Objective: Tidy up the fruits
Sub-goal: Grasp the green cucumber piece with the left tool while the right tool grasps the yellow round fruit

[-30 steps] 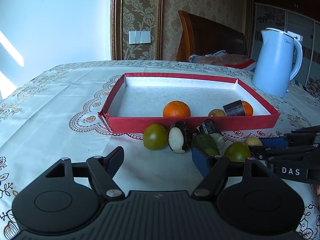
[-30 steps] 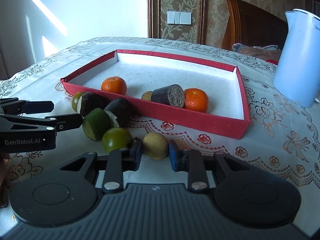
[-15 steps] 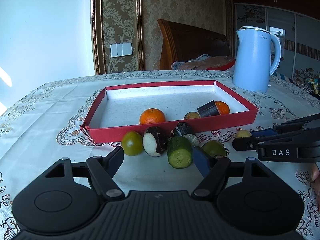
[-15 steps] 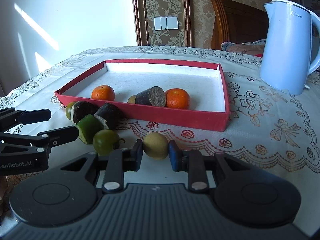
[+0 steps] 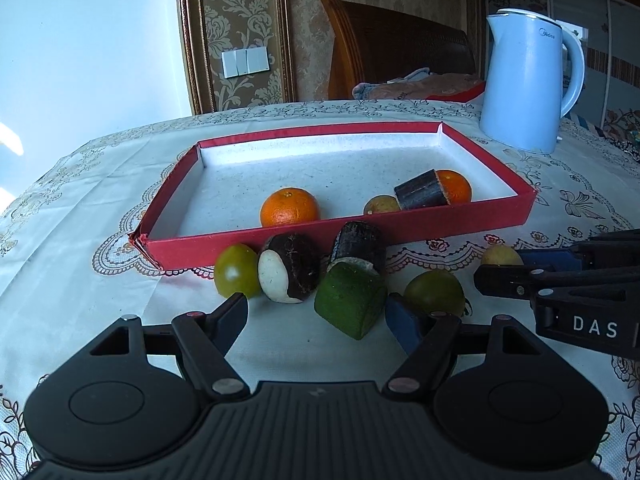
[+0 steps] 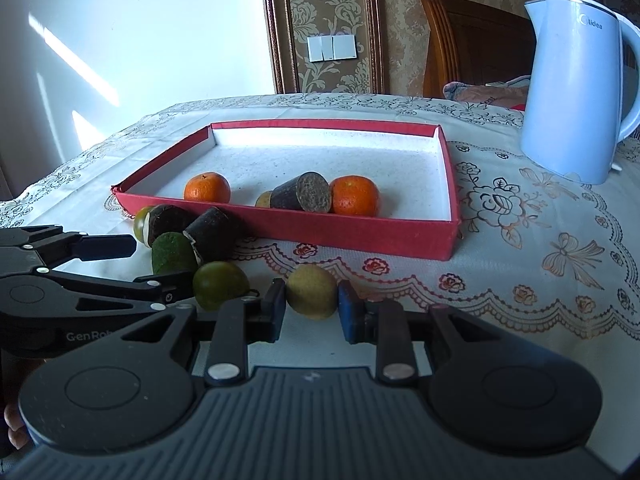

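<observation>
A red tray [image 5: 440,226] [image 6: 340,229] holds two oranges [image 5: 289,207] [image 6: 354,196], a dark cut piece [image 6: 302,197] and a small yellow fruit [image 5: 381,205]. In front of it lie two green round fruits [image 5: 236,270] [image 6: 221,285], dark pieces [image 5: 289,267] [image 5: 358,245] and a green chunk [image 5: 349,298]. My right gripper [image 6: 312,307] is shut on a yellow-green fruit [image 6: 312,291] at table level; it also shows in the left wrist view [image 5: 500,255]. My left gripper [image 5: 316,318] is open, the green chunk between its fingers.
A light blue kettle [image 5: 528,80] [image 6: 576,84] stands right of the tray on the patterned tablecloth [image 6: 540,248]. A wooden chair back [image 5: 392,44] and cloth pile are behind the table.
My left gripper has moved forward, so the green chunk now lies between its open fingers. The right gripper still grips the yellow-green fruit, its view shifted slightly.
</observation>
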The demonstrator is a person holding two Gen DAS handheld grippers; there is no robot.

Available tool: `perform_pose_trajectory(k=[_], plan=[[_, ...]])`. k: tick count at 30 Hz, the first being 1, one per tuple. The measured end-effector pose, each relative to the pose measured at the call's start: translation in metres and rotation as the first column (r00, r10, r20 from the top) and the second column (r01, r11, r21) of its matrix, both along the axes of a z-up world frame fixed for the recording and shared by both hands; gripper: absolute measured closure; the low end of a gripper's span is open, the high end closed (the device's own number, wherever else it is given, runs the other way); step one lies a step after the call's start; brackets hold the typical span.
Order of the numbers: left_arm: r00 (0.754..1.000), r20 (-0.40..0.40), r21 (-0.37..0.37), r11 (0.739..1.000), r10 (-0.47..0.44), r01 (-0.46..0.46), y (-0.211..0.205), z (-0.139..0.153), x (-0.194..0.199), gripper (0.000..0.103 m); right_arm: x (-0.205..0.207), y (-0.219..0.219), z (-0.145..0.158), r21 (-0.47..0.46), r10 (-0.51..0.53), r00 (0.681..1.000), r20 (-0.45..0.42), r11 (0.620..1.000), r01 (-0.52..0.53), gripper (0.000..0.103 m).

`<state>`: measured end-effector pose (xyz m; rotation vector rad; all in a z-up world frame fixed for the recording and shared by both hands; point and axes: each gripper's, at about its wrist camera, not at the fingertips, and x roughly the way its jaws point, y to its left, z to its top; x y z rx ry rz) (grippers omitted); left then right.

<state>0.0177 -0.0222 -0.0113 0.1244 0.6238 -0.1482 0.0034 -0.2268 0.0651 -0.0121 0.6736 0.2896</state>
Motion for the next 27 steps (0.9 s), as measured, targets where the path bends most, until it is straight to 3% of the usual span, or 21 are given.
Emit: perform_pose_trajectory(k=[4,16,27], plan=[[0.998,-0.037,-0.023,0.999,0.044,-0.045,0.001,-0.001,0.009,0.027,0.000,0.000,0.000,0.002,-0.002,1.000,-0.003,1.000,0.002,0.077],[0.995,-0.037,-0.030,0.995,0.097,-0.098,-0.006,0.000,0.011,0.028,0.001,0.000,-0.002,0.006,-0.014,1.000,-0.009,1.000,0.014,0.077],[0.998,-0.019,-0.038,0.997,0.062,-0.062,-0.009,-0.001,0.001,0.051,0.001,-0.001,-0.003,0.008,-0.020,1.000,-0.009,1.000,0.020,0.077]])
